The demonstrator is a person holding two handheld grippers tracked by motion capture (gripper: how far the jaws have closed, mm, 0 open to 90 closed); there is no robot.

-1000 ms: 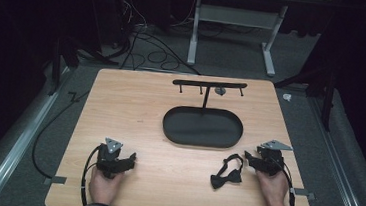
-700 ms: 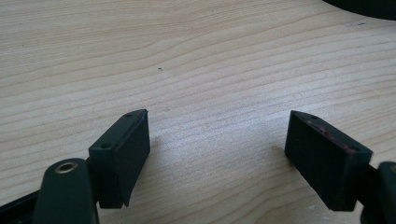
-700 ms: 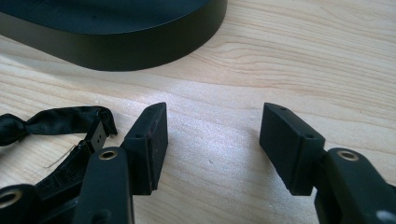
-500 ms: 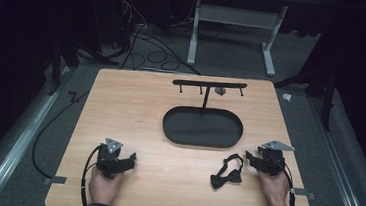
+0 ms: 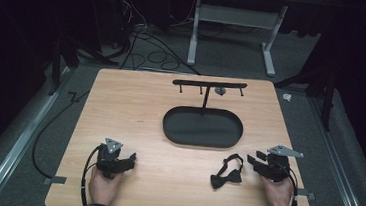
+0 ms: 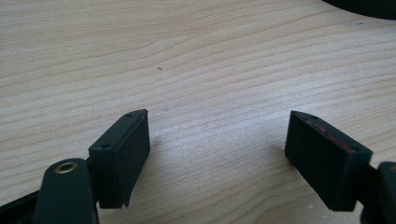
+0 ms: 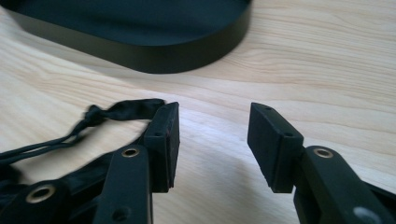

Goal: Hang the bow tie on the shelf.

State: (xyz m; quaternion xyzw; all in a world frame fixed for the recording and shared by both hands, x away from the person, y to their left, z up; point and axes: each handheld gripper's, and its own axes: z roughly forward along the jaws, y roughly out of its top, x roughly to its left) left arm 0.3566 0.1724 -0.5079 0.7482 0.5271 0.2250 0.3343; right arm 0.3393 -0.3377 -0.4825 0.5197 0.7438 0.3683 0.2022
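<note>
Left gripper (image 6: 217, 154) jaws spread wide at the bottom of the frame, bare wooden table (image 6: 196, 60) between them, dark tray (image 6: 369, 3) edge upper right.

Both grippers, left gripper (image 5: 128, 157) and right gripper (image 5: 252, 160), are black with blocky jaws, brass-ringed holes, grey three-cornered top plates and trailing black cables; striped cuffs show at six o'clock.

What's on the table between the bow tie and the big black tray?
Nothing: in the high view, only bare wood lies between the bow tie and the black oval tray. The right gripper view shows the same bare strip.
</note>
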